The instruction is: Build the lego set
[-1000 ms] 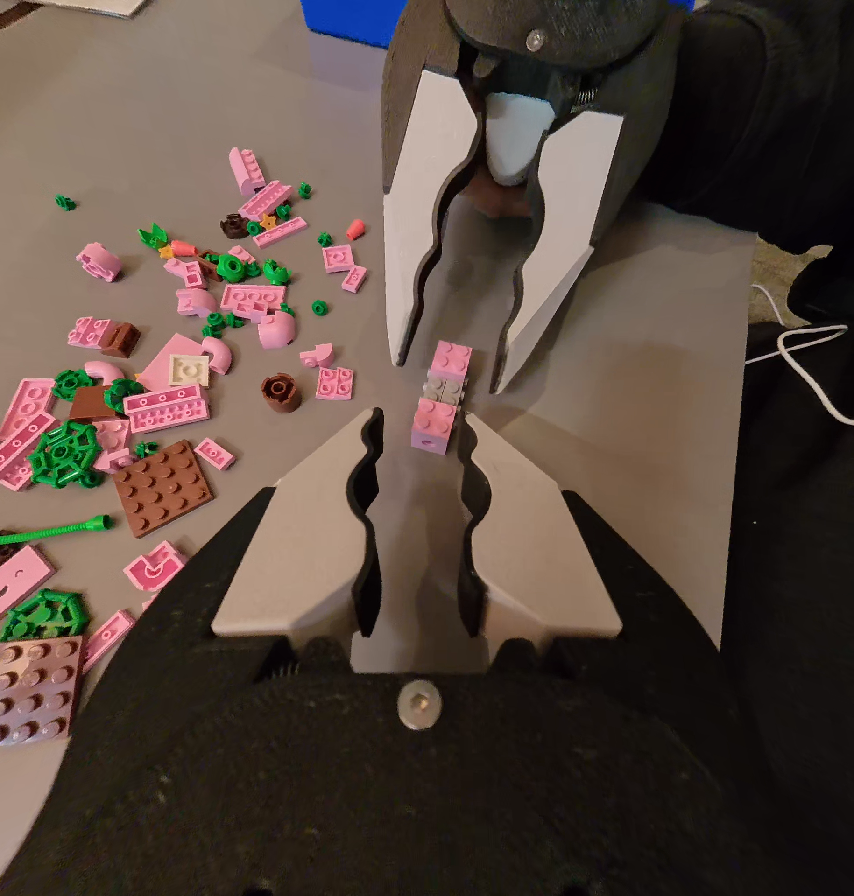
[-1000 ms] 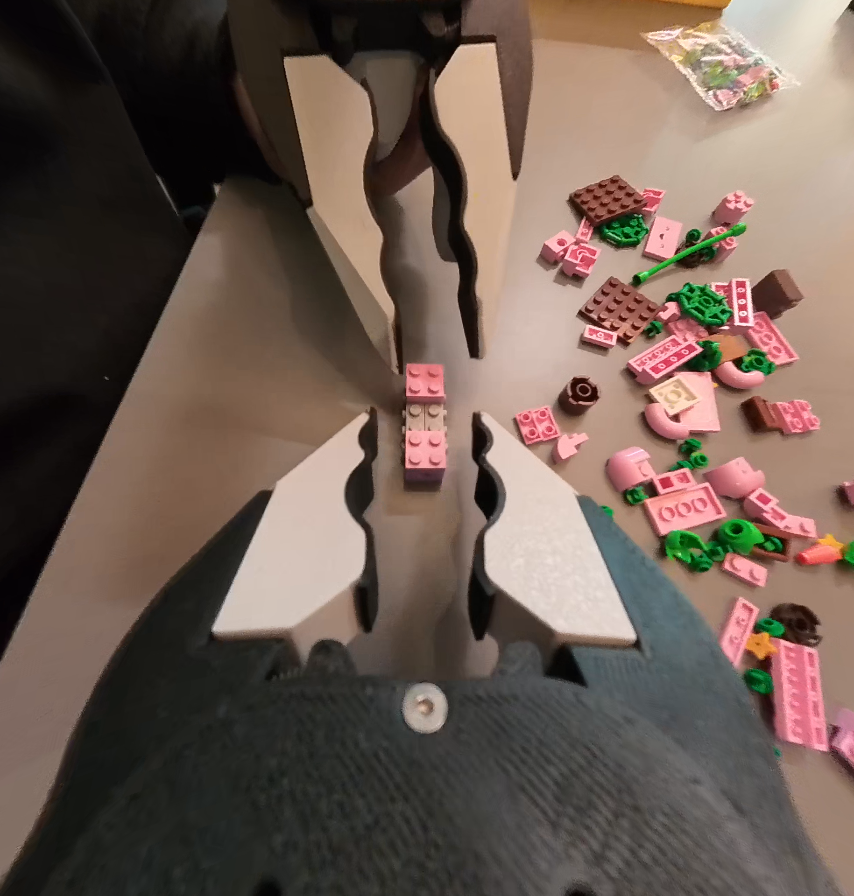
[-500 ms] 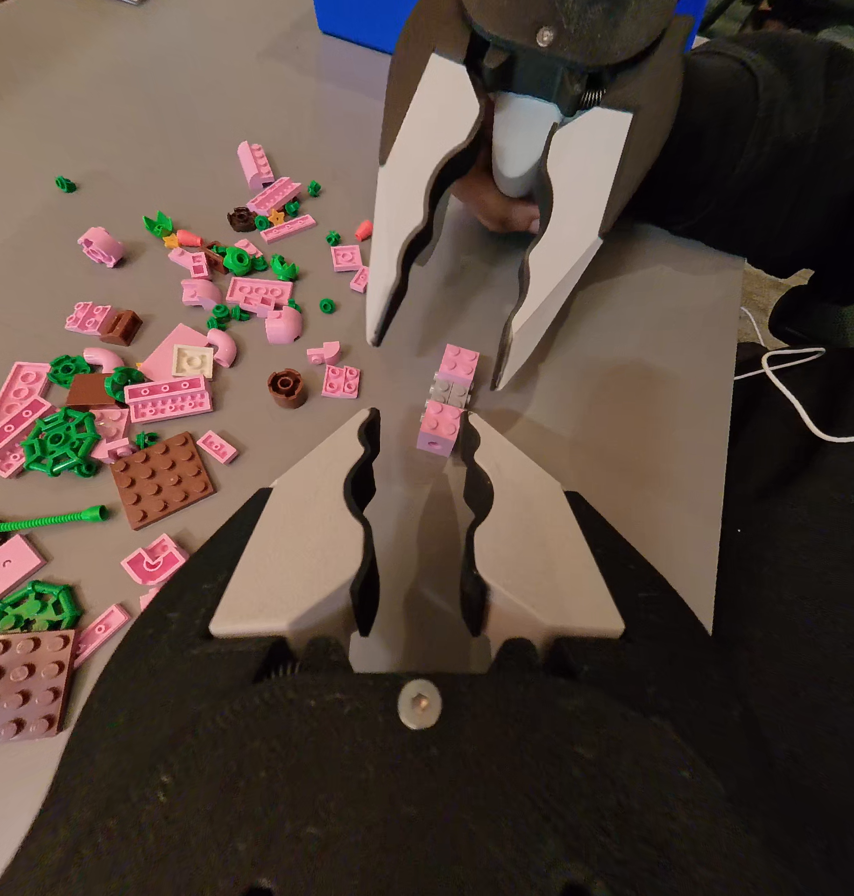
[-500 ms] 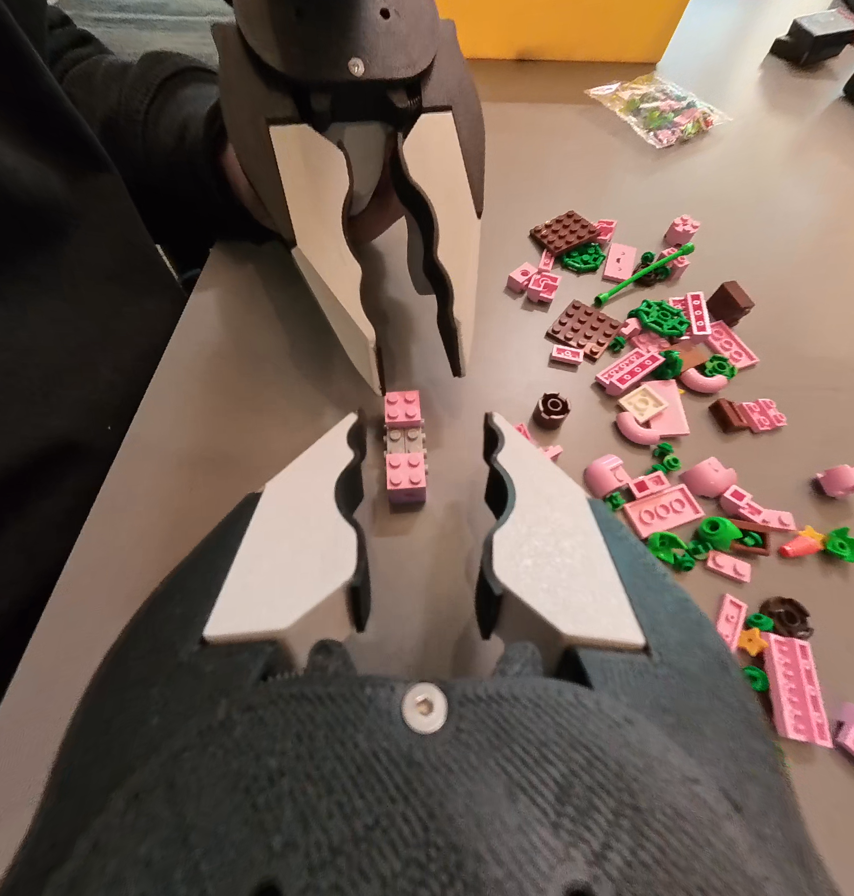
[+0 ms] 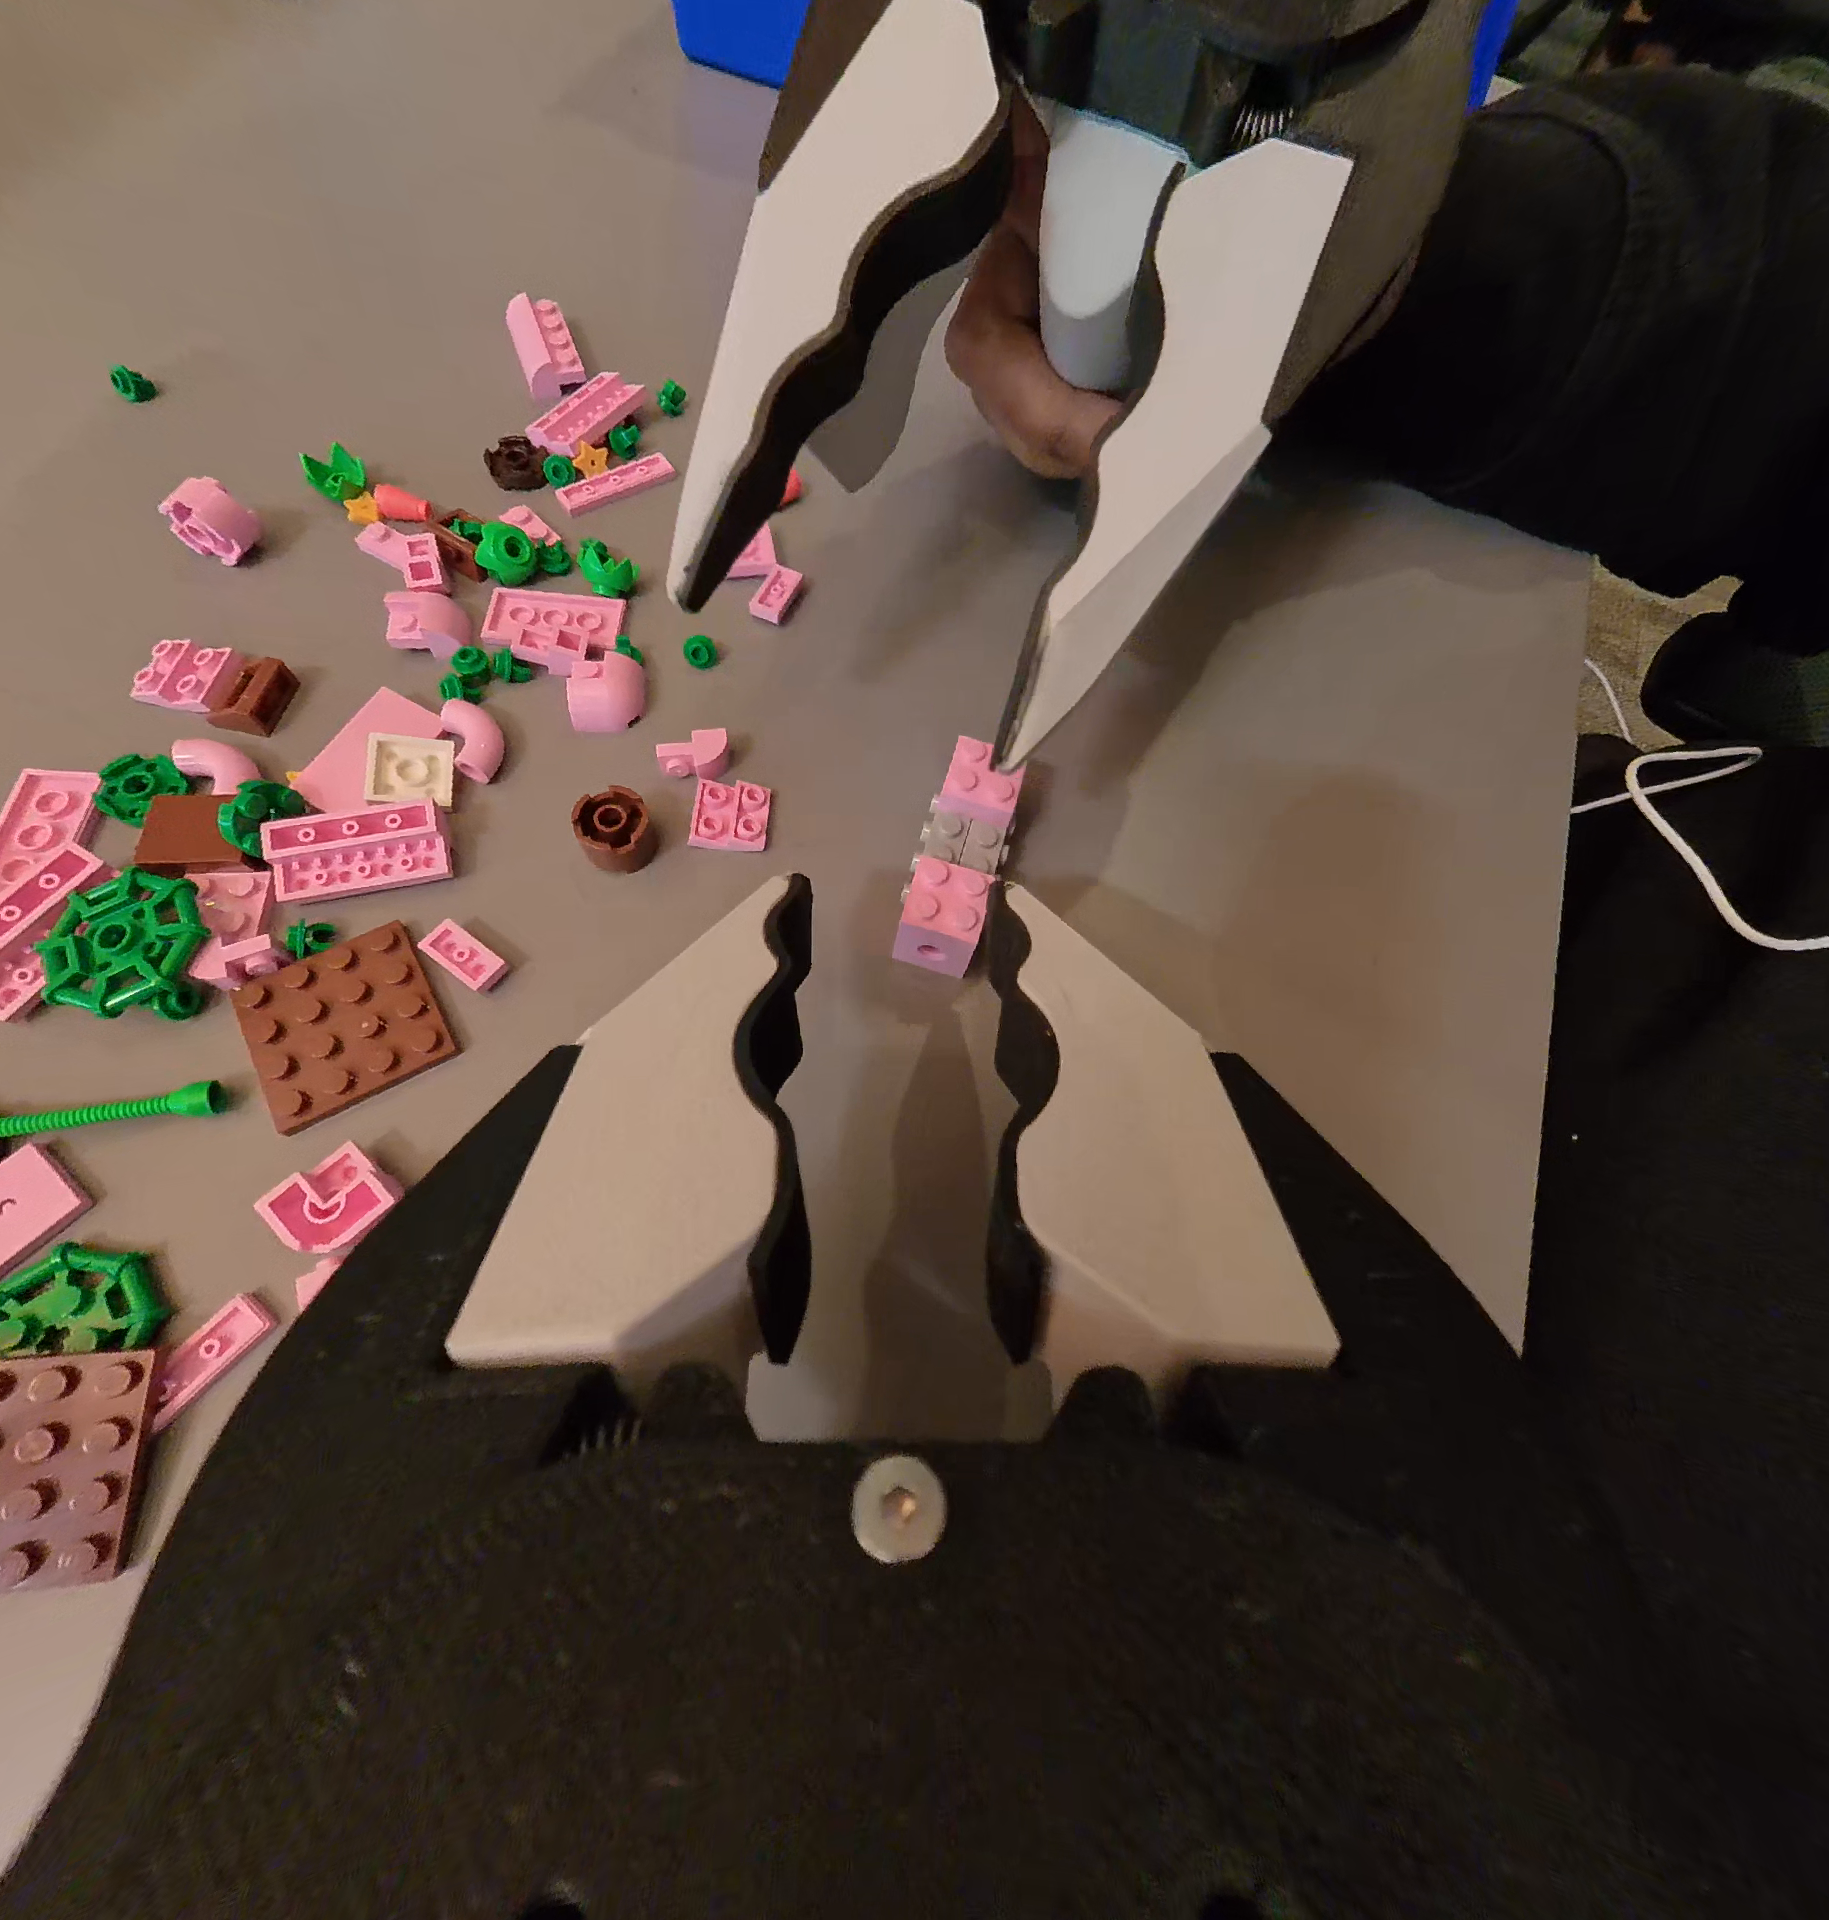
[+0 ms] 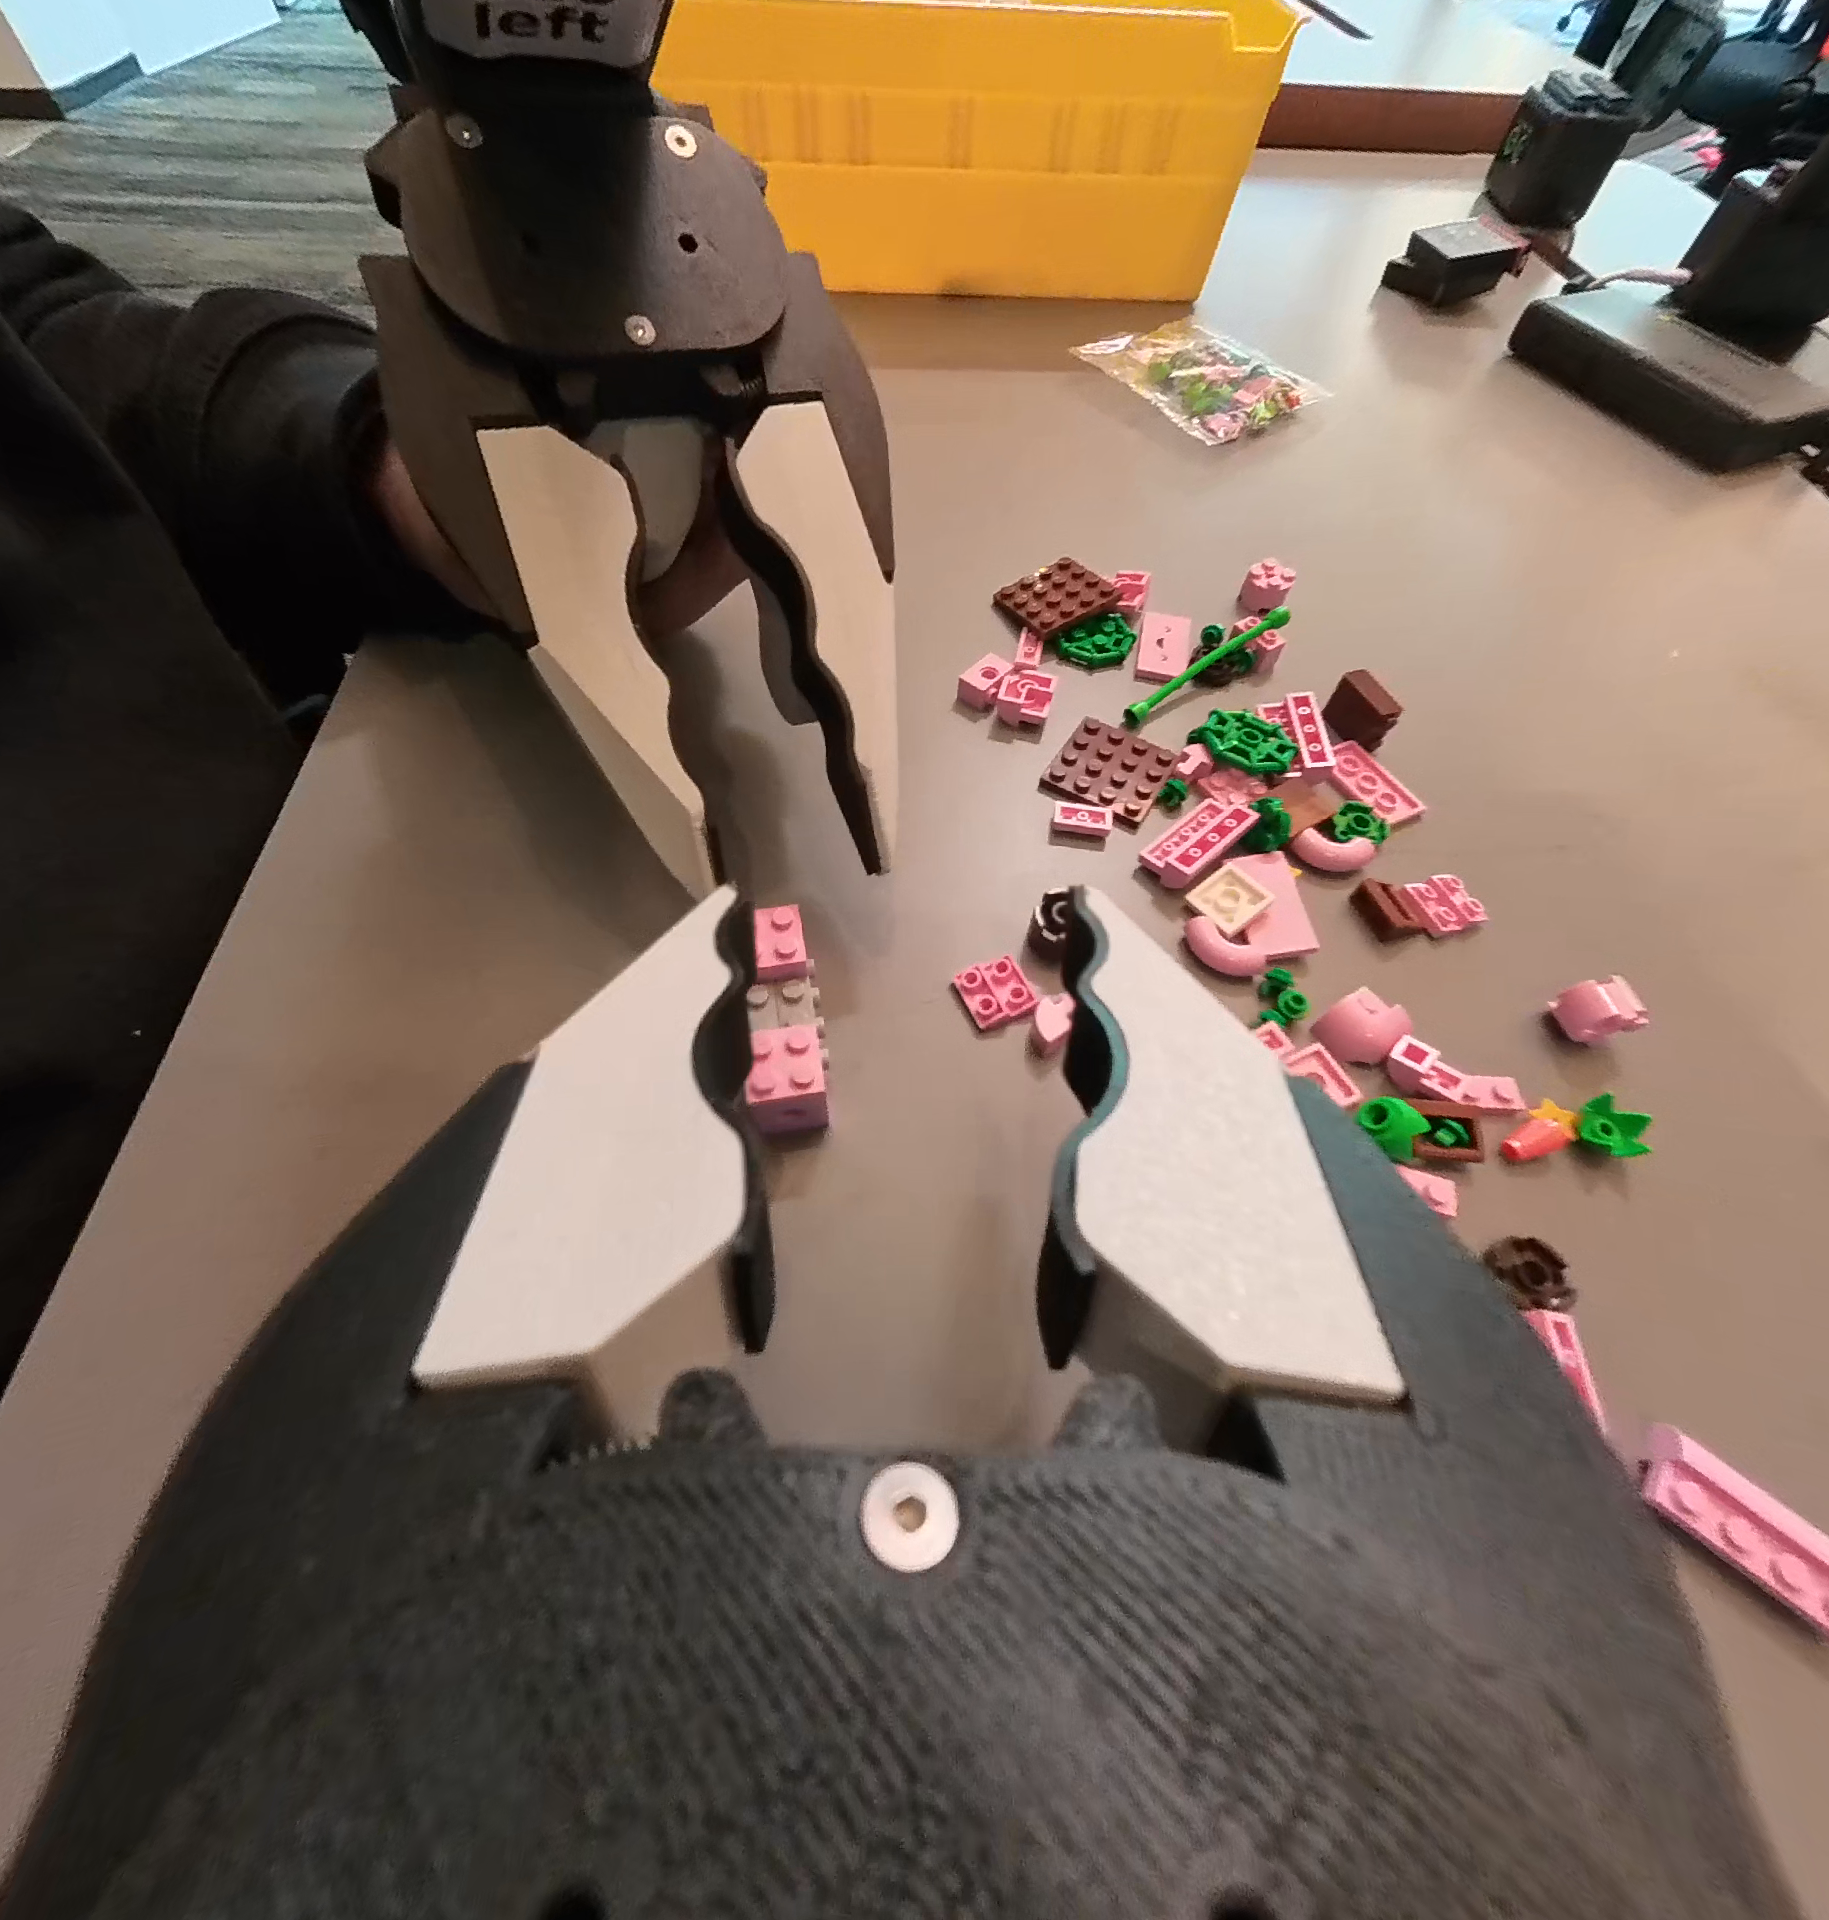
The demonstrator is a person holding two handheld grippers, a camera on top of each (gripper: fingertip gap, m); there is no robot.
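A short block of two pink bricks joined by a grey brick (image 5: 957,862) lies on the grey table (image 5: 1253,935). My left gripper (image 5: 899,894) is open and empty, and its right fingertip (image 5: 1009,909) is beside the block's near end. My right gripper (image 5: 848,675) faces it, open wide and empty, with one fingertip at the block's far pink brick. In the right wrist view the block (image 6: 785,1018) lies against the inside of my right gripper's (image 6: 902,899) left finger, and the left gripper (image 6: 790,868) hangs just behind it.
Loose pink, green and brown pieces (image 5: 370,779) spread over the table beside the block, with a brown plate (image 5: 344,1023) among them. A yellow bin (image 6: 993,156), a bag of pieces (image 6: 1196,379) and black equipment (image 6: 1668,353) stand farther off. The table edge (image 5: 1544,1039) is close. Left and right tips are no more than a few centimetres apart. The brown plate (image 5: 344,1023) is about equally far from each gripper, around 10 cm. Look for it in the right wrist view (image 6: 1110,769) too.
My right gripper has opened wider and shifted sideways, so the block now sits at one finger instead of between both. Both grippers have drawn back a little. The block stays on the table.
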